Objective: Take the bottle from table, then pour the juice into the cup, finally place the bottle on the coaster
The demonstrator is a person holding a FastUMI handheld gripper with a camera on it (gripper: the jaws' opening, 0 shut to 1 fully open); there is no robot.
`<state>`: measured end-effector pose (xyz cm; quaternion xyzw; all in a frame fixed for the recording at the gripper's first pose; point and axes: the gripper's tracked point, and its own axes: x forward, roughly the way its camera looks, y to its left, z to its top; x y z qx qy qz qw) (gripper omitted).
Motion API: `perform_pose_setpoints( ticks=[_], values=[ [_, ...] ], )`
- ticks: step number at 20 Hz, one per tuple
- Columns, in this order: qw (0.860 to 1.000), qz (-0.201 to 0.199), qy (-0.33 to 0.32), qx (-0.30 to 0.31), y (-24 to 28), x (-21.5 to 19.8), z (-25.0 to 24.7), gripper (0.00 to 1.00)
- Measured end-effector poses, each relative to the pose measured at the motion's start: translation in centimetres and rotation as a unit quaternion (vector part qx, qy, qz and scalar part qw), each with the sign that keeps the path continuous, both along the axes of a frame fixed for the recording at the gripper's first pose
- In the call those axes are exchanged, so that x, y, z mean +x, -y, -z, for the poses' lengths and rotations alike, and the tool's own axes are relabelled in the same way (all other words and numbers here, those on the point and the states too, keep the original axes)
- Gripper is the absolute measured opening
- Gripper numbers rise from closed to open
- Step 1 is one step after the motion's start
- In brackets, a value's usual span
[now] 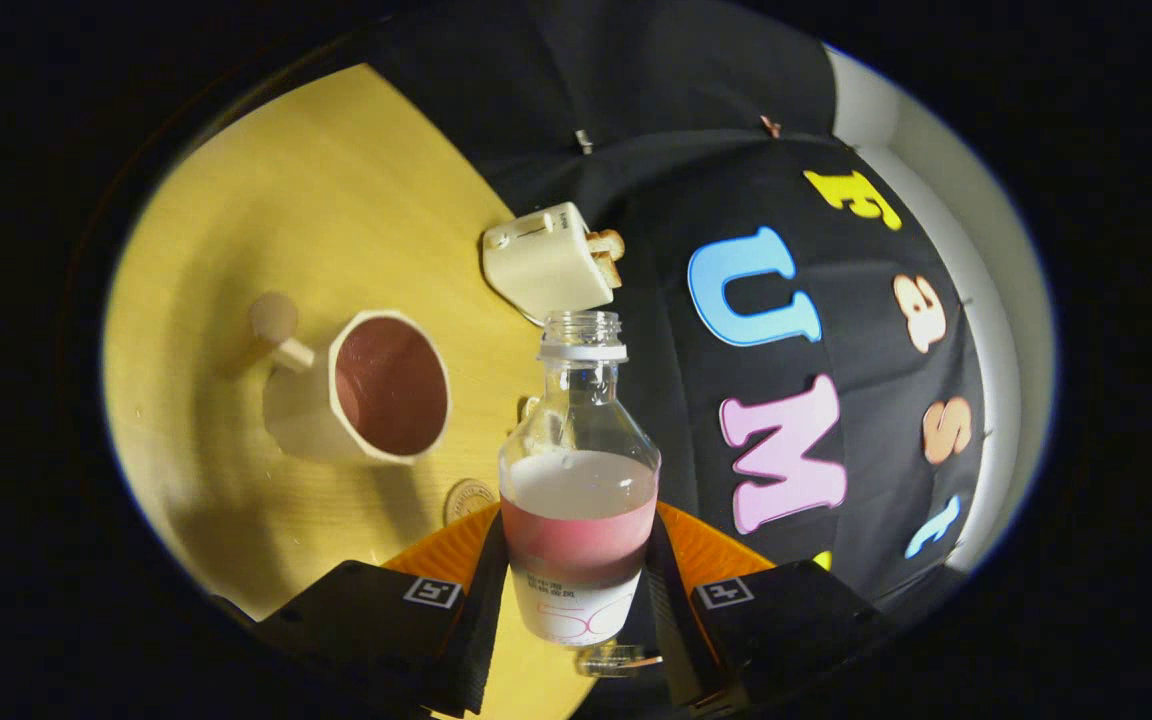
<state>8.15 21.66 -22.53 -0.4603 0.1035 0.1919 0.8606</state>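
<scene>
My gripper [576, 600] is shut on a clear, uncapped bottle [578, 420], with both fingers pressed on its labelled lower body. Pink juice with a pale foamy top fills roughly the lower half of the bottle. Its open mouth points away from me toward the toaster. A cream cup [388, 388] with a handle stands on the yellow wooden table [266, 200], ahead and left of the bottle, and its inside looks pinkish-brown. A small round coaster [468, 497] peeks out beside the left finger and is partly hidden by the bottle.
A cream toy toaster [546, 265] with toast in its slots sits beyond the bottle's mouth, near the table's edge by the black cloth wall [716, 140]. The view is rolled sideways, so the table stands to the left.
</scene>
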Motion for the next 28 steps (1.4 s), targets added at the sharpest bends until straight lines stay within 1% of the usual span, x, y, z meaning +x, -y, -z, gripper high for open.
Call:
perform_pose_setpoints(
  ticks=[1, 2, 4, 5, 8, 12, 16, 17, 19, 21, 26, 28],
  values=[
    [0.999, 0.007, -0.016, 0.051, -0.5, -0.3, 0.1, 0.7],
    [0.994, 0.018, -0.03, 0.101, -0.7, -0.5, 0.1, 0.7],
    [0.979, 0.032, -0.055, 0.194, -1.4, -0.6, 0.3, 0.7],
    [0.971, 0.038, -0.06, 0.229, -1.4, -0.6, 0.0, 0.7],
    [0.945, 0.053, -0.072, 0.315, -1.1, 0.0, -0.6, 0.71],
    [0.905, 0.084, -0.085, 0.408, 0.1, 1.5, -1.1, 0.72],
    [0.87, 0.124, -0.072, 0.472, 2.5, 4.5, -1.6, 0.72],
    [0.86, 0.137, -0.067, 0.487, 3.3, 5.8, -1.7, 0.72],
    [0.846, 0.16, -0.056, 0.505, 4.6, 7.6, -1.2, 0.72],
    [0.834, 0.173, -0.056, 0.52, 5.3, 8.8, -0.1, 0.72],
    [0.822, 0.184, -0.05, 0.537, 5.4, 11.9, 2.5, 0.73],
    [0.821, 0.189, -0.052, 0.537, 5.2, 12.6, 3.8, 0.73]
  ],
)
